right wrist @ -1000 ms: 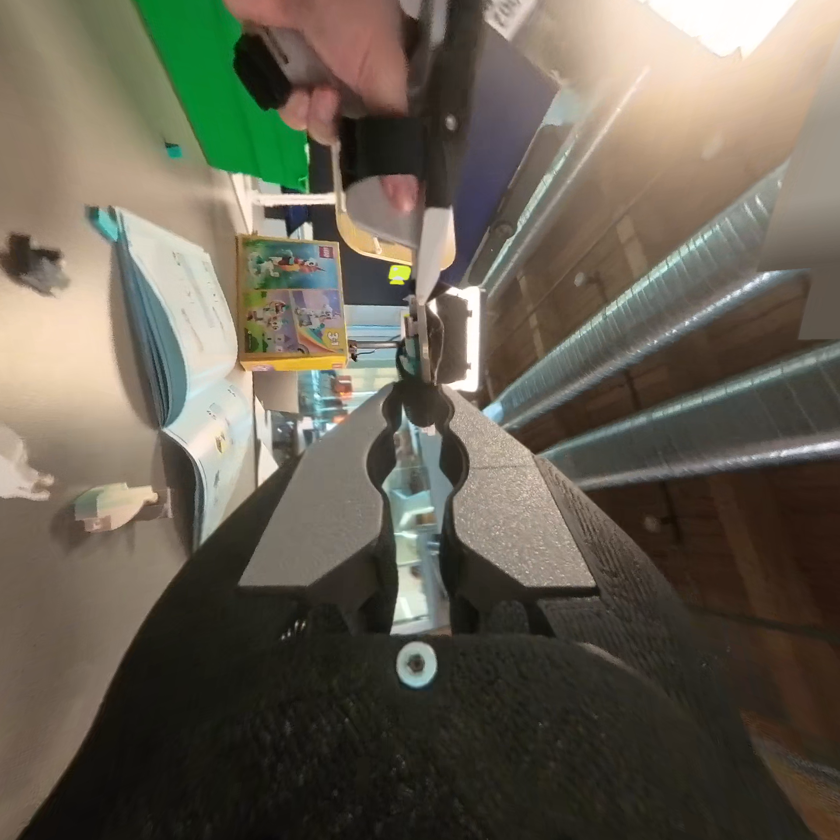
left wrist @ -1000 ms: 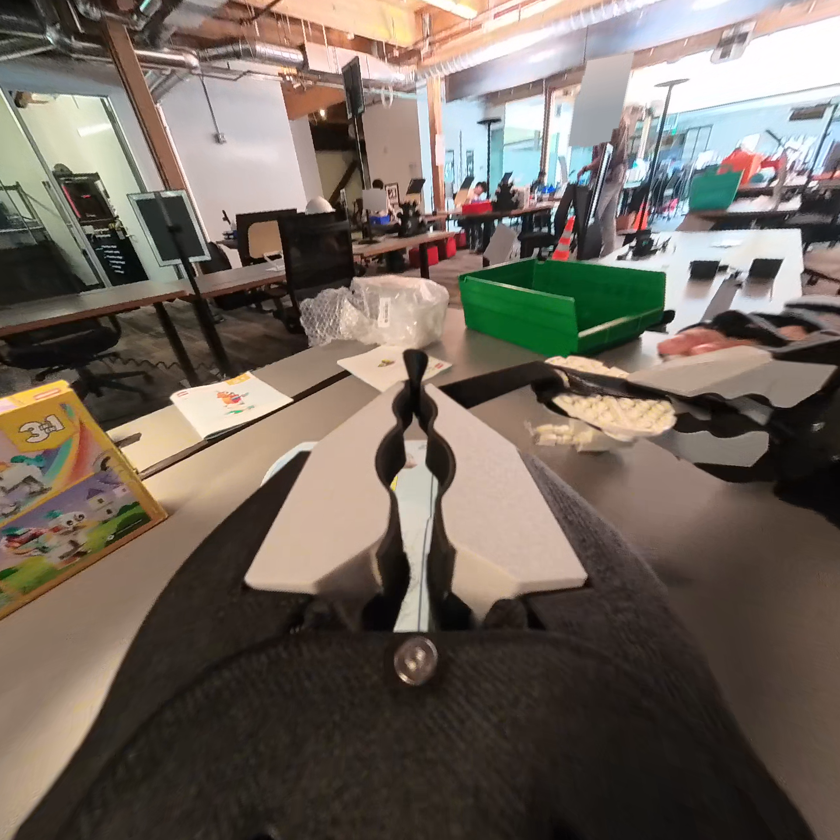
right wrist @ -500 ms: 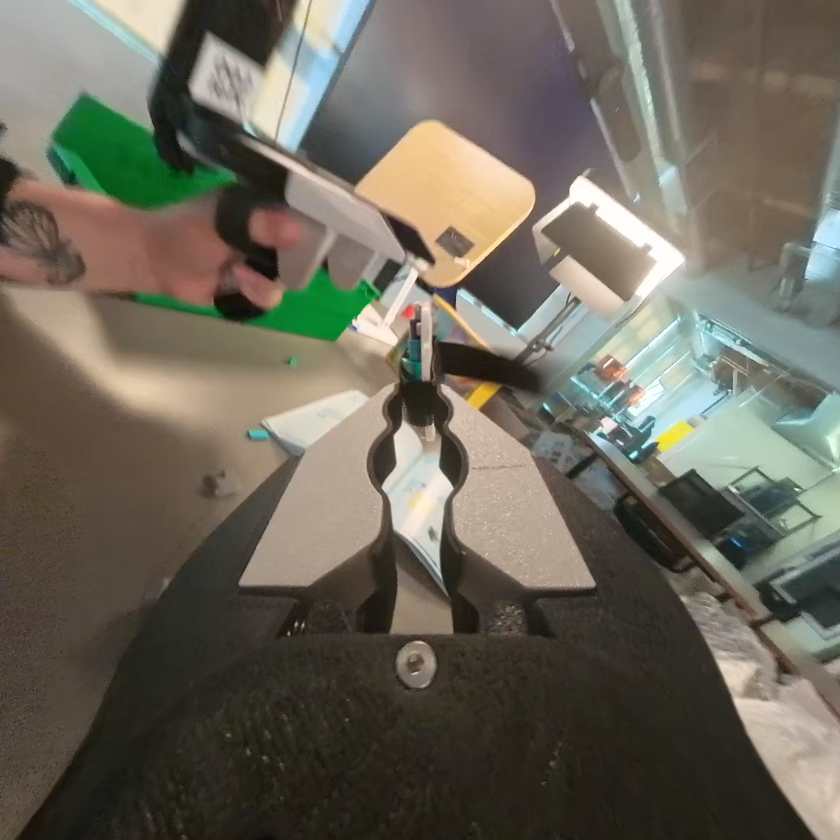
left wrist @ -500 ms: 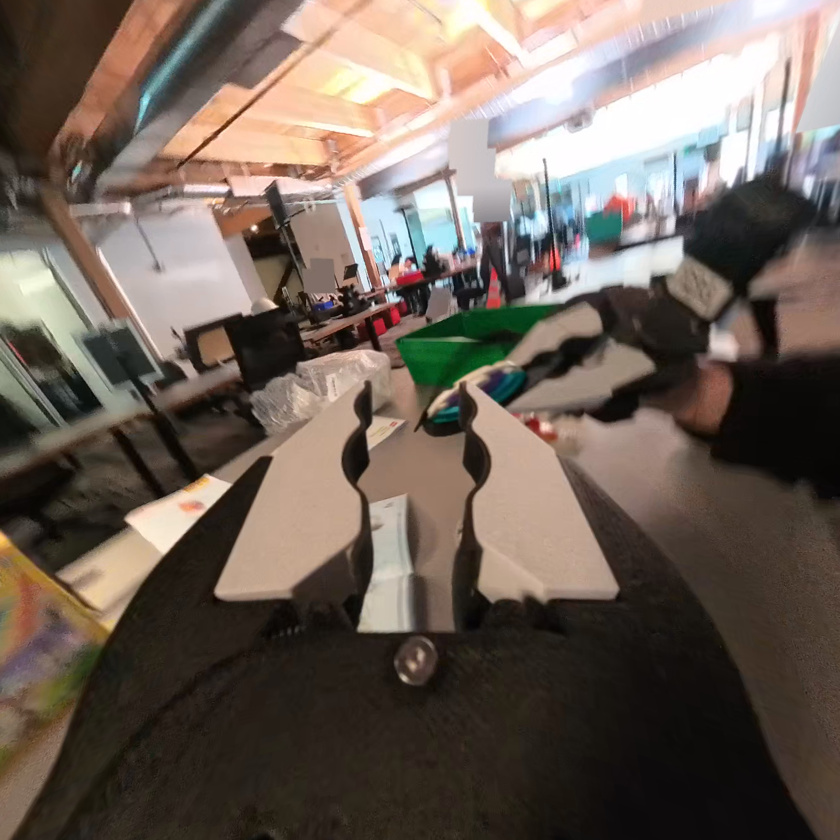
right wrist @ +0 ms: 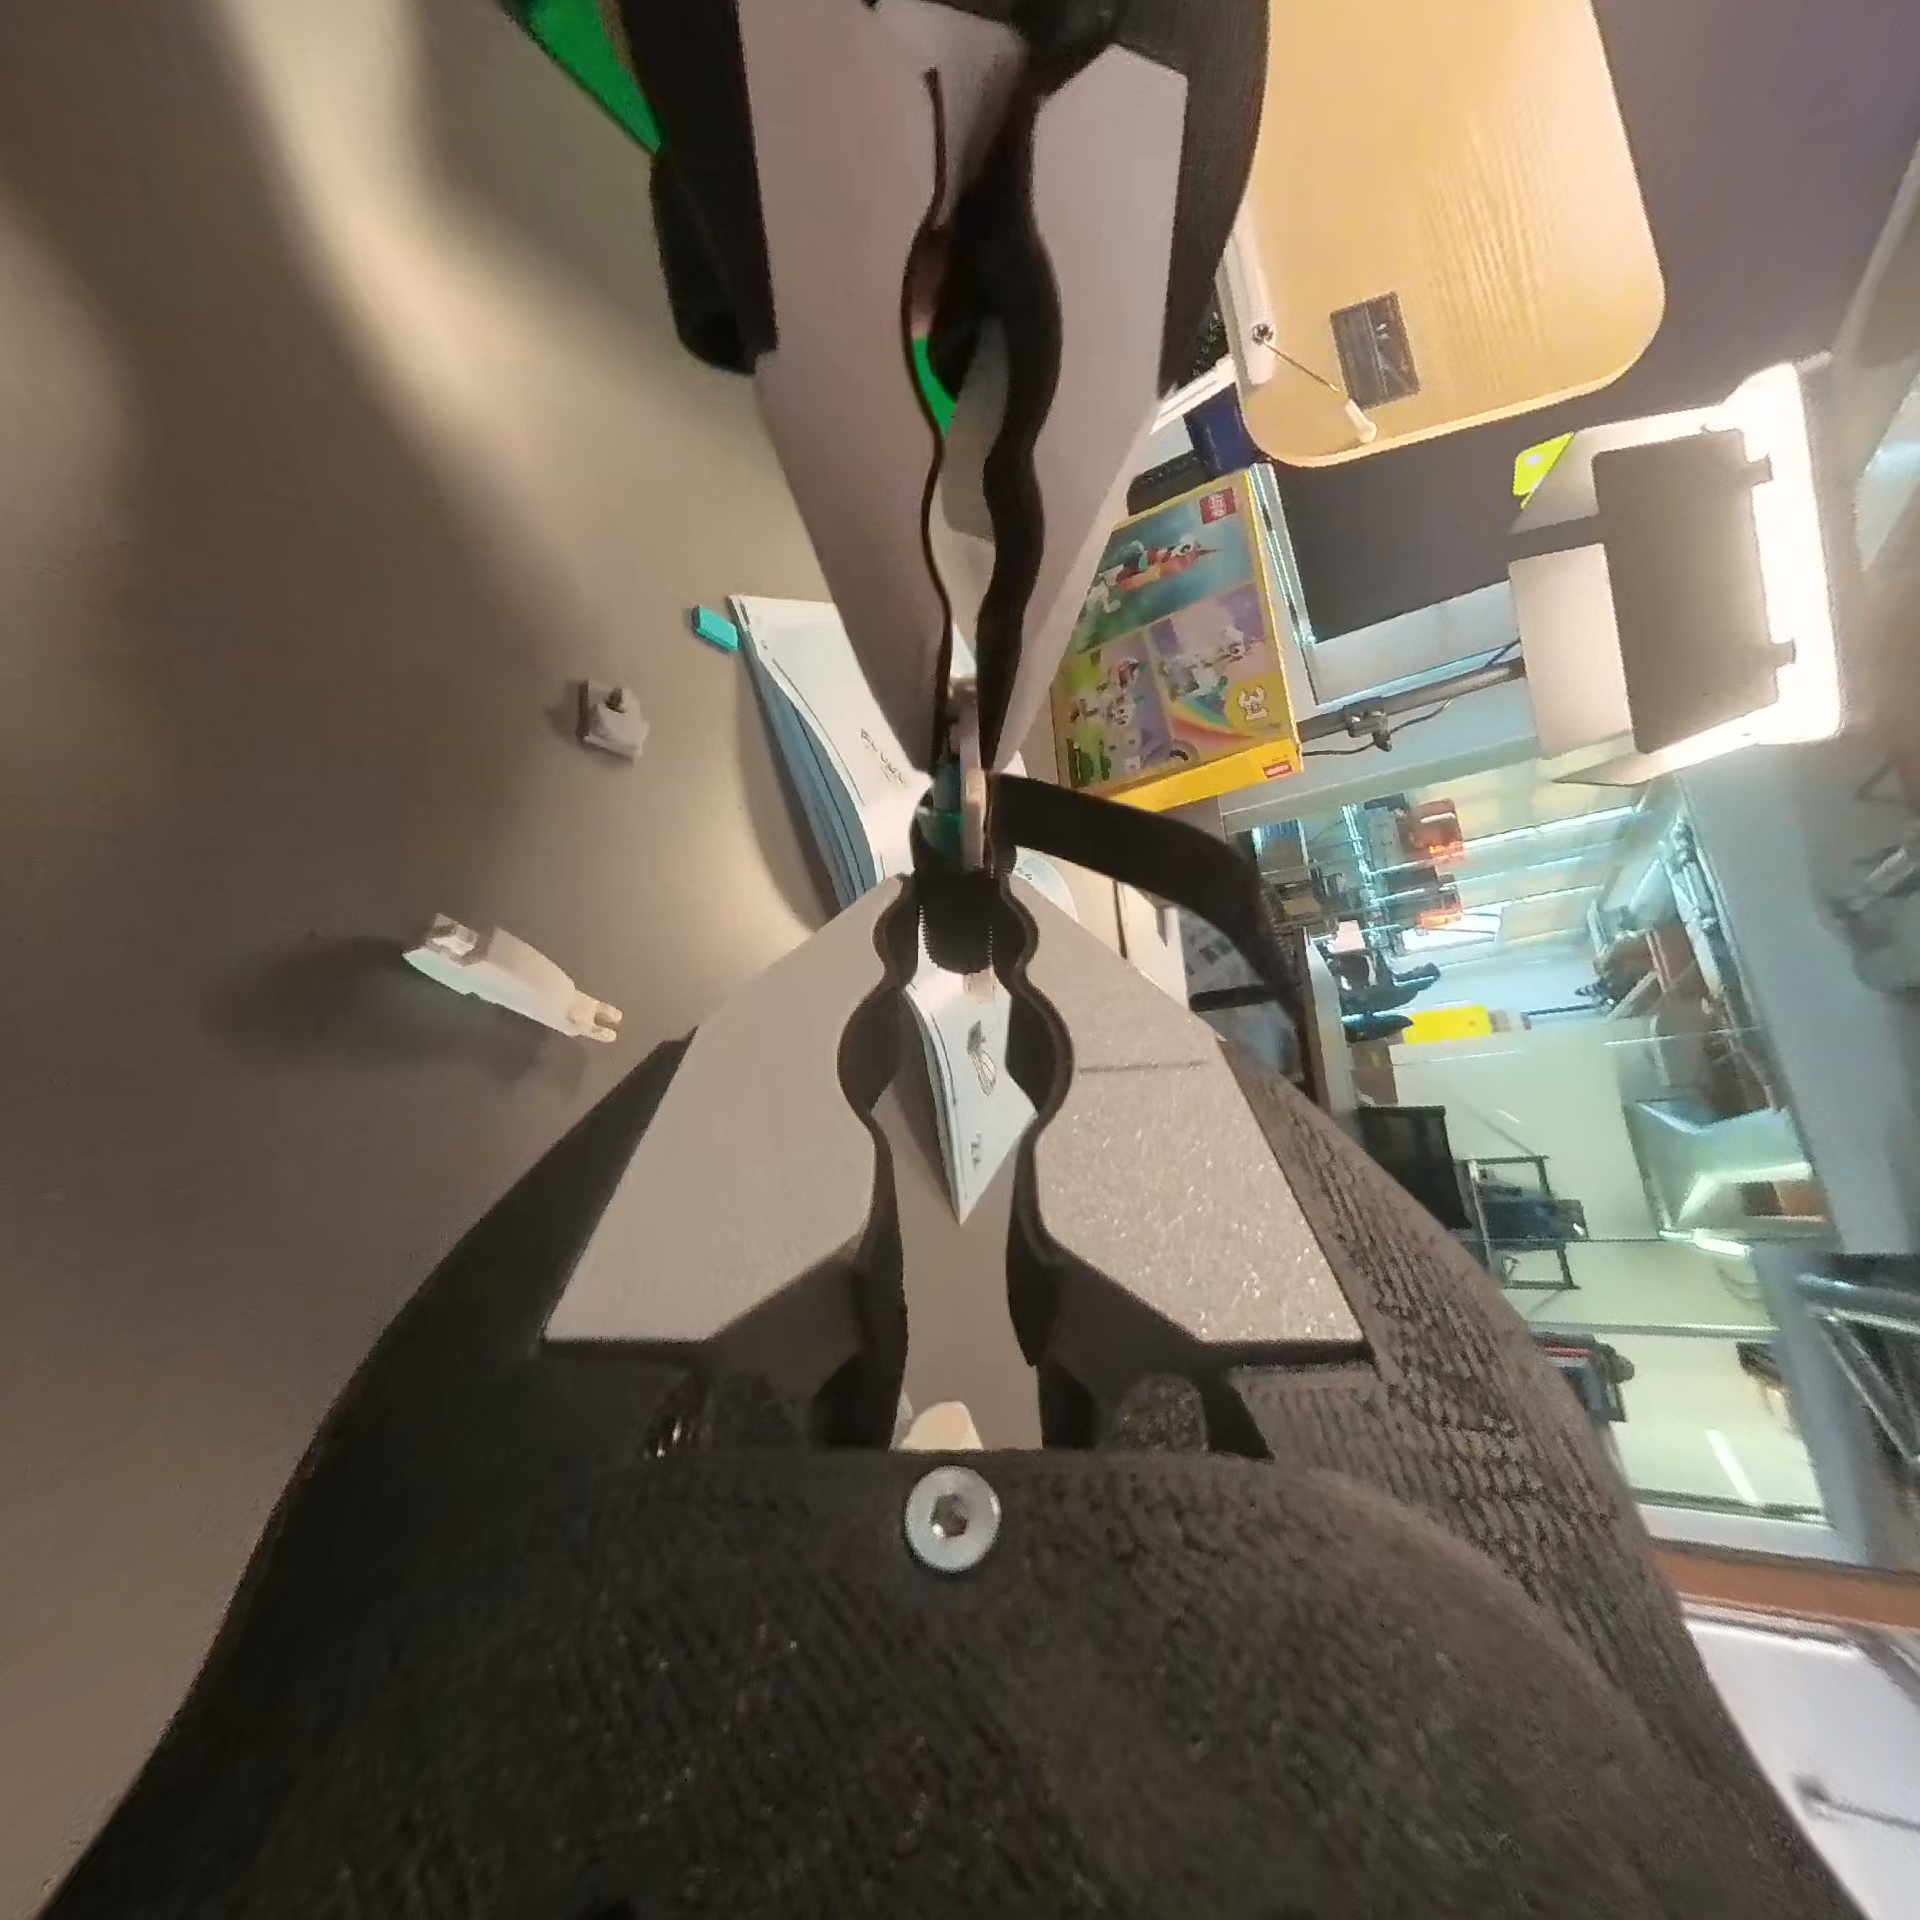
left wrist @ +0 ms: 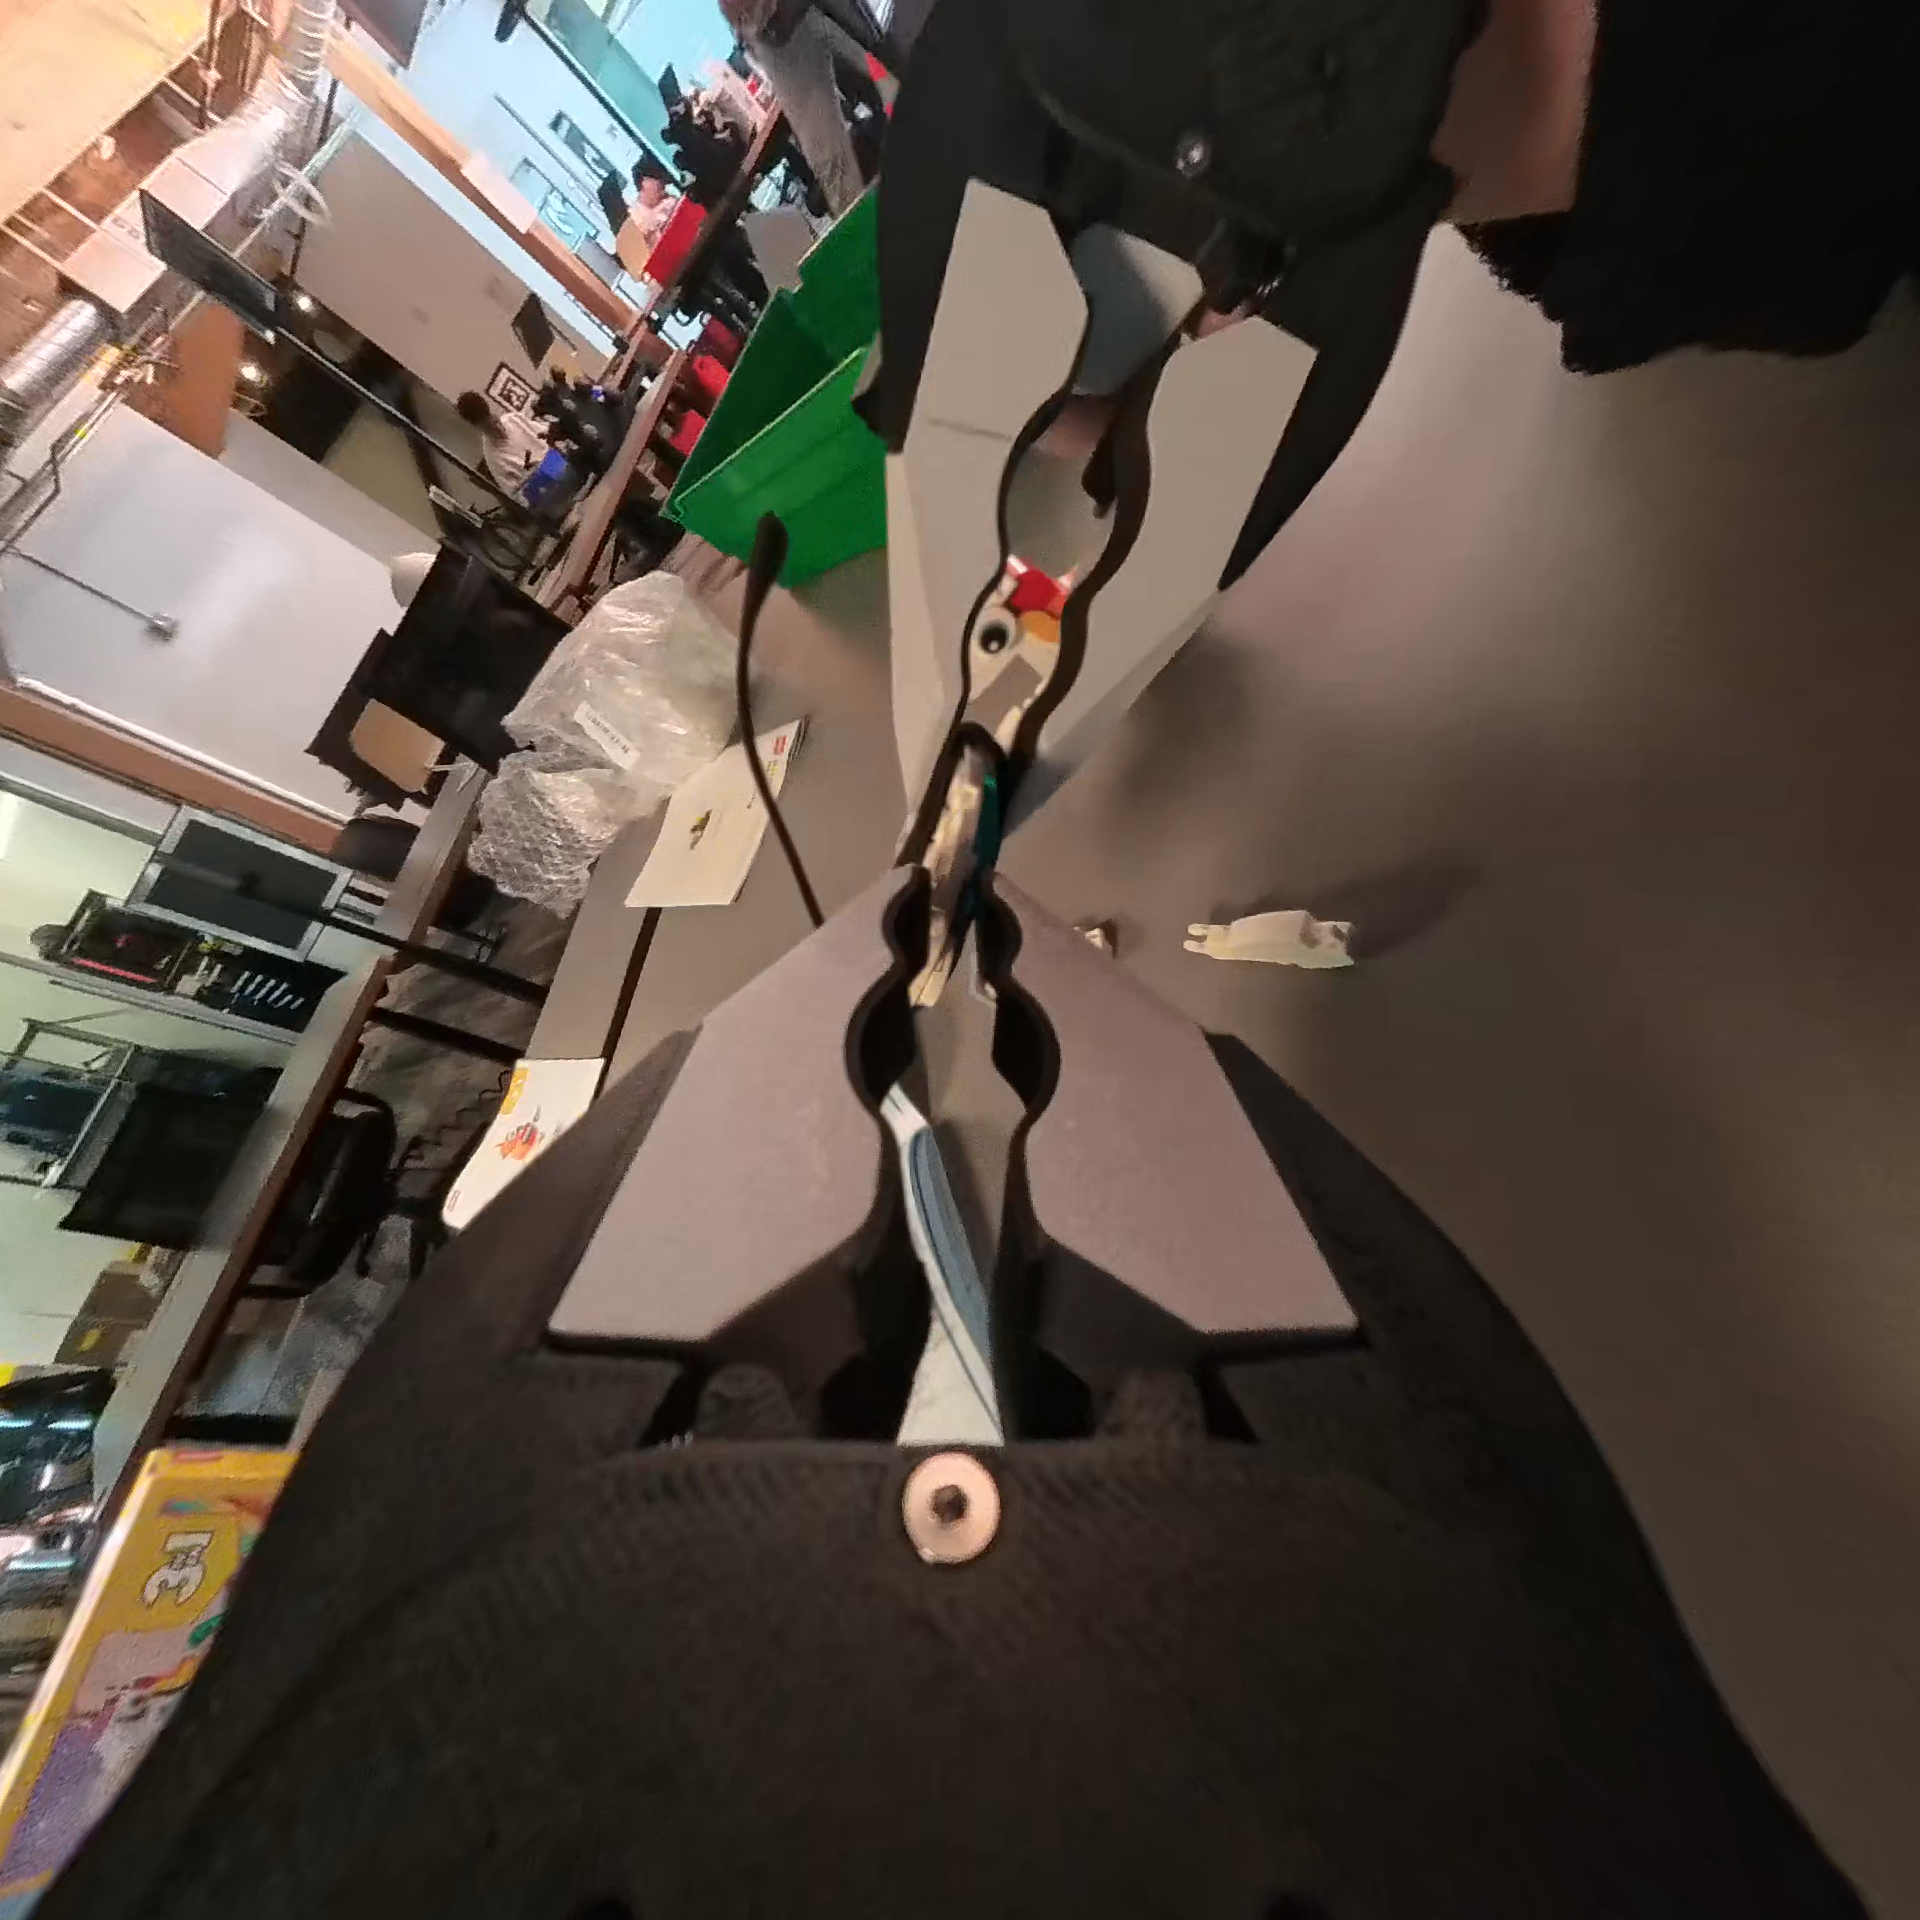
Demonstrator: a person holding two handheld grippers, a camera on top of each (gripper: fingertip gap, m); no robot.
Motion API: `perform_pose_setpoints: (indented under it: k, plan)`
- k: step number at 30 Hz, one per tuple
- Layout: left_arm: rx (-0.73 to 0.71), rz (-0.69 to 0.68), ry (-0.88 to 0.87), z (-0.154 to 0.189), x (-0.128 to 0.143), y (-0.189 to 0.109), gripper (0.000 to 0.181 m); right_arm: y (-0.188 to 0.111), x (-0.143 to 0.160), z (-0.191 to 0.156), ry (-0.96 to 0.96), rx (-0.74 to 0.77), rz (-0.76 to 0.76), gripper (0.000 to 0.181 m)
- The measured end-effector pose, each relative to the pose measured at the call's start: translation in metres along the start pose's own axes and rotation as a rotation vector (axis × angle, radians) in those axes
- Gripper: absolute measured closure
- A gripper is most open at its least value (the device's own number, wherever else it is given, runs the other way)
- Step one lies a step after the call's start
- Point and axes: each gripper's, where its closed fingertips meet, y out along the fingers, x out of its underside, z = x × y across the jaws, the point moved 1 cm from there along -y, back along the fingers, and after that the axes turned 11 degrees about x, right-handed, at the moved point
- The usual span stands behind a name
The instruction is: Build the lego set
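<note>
My two grippers meet tip to tip above the grey table [left wrist: 1558, 727]. A small lego assembly [left wrist: 966, 831] of white and teal pieces sits between them. My left gripper [left wrist: 951, 899] is shut on its near end. My right gripper [left wrist: 987, 743] reaches in from the top of the left wrist view and is shut on its far end. In the right wrist view the right gripper [right wrist: 956, 888] holds the teal and grey assembly [right wrist: 951, 800], and the left gripper [right wrist: 961, 707] comes down from above. A loose white lego part [left wrist: 1273, 940] lies on the table; it also shows in the right wrist view [right wrist: 509, 971].
An open instruction booklet [right wrist: 821, 748], a small grey piece [right wrist: 608, 717] and a teal piece [right wrist: 712, 629] lie on the table. The yellow lego box [right wrist: 1174, 665] stands behind. A green bin [left wrist: 800, 436], a plastic bag [left wrist: 613, 707] and a leaflet [left wrist: 717, 831] sit farther off. Less than 4 cm separates the two grippers' tips.
My left gripper opened half a second ago and has now closed on the assembly that the right gripper holds. Both grippers have rolled and come together tip to tip.
</note>
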Motion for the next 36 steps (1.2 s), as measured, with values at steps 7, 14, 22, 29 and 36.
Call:
perform_pose_setpoints:
  k: [7, 14, 22, 29, 36]
  plan:
    - [-0.053, 0.233, -0.225, -0.030, -0.008, -0.039, 0.175, -0.012, 0.051, 0.026, 0.022, 0.098, -0.174, 0.179]
    - [0.057, 0.752, -0.706, -0.063, -0.026, -0.070, 0.175, -0.031, 0.080, 0.092, 0.597, 0.352, -0.094, 0.178]
    - [0.205, 0.649, -1.005, -0.109, -0.036, -0.012, 0.174, -0.127, 0.107, 0.170, 0.520, 1.042, 0.180, 0.176]
    - [0.575, 0.251, -1.317, -0.140, -0.001, 0.122, 0.174, -0.108, 0.135, 0.144, 0.413, 0.979, 0.039, 0.177]
    - [0.760, -0.103, -1.536, -0.126, 0.066, 0.224, 0.174, -0.108, 0.151, 0.142, 0.498, 0.986, 0.011, 0.176]
